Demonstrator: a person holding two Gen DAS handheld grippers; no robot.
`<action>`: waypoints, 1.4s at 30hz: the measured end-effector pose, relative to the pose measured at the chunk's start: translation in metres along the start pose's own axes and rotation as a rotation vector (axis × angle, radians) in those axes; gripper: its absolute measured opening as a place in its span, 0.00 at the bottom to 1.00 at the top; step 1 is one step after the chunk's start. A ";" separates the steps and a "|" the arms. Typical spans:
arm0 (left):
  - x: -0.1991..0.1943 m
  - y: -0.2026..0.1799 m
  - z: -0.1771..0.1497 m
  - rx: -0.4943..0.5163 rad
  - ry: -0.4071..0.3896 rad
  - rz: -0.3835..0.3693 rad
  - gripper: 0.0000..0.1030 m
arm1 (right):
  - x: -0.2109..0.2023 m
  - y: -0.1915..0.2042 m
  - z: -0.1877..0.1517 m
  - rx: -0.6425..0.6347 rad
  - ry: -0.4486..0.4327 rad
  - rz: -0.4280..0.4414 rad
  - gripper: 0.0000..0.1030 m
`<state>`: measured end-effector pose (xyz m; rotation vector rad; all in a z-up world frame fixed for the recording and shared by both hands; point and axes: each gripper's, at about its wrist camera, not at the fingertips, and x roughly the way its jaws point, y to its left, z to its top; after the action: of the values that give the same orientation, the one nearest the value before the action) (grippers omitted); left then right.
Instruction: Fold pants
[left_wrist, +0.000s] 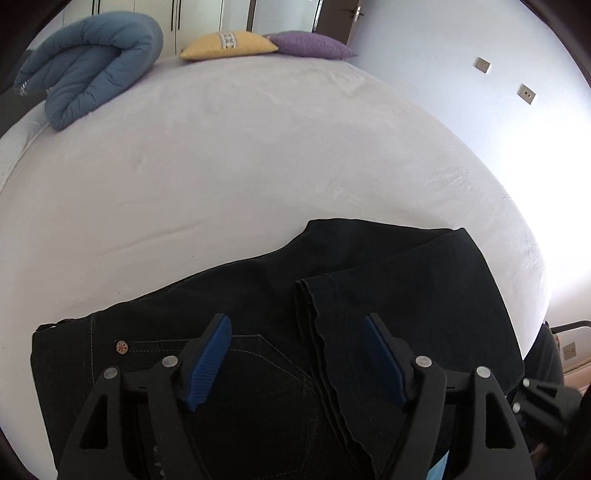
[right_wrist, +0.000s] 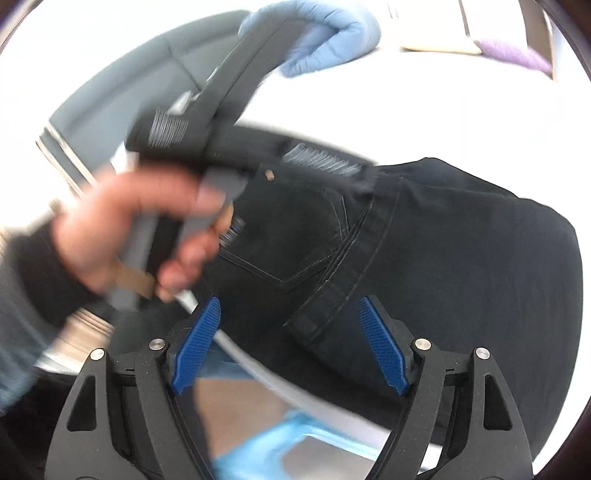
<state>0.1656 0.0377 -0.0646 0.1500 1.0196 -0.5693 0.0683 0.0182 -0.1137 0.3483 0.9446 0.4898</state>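
Two close downward wrist views, both over the pants (left_wrist: 369, 295).

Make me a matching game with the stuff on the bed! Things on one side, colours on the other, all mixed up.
Things:
1. pants
2. rolled duvet
3. left pillow
4. right pillow

Colours:
A. yellow
B. black
C. purple
D. blue

Pairs: 1-B, 2-D, 3-A, 4-C
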 end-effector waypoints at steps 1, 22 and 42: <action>-0.006 -0.009 -0.005 0.025 -0.024 0.012 0.73 | -0.012 -0.018 0.001 0.059 -0.010 0.045 0.58; 0.037 -0.071 -0.086 0.103 0.072 0.037 0.78 | -0.012 -0.320 0.037 0.513 0.030 0.306 0.31; 0.041 -0.071 -0.097 0.102 0.055 0.052 0.79 | -0.063 -0.171 -0.097 0.390 0.162 0.304 0.35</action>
<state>0.0708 -0.0012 -0.1399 0.2831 1.0373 -0.5730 -0.0019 -0.1521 -0.2075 0.8235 1.1531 0.6171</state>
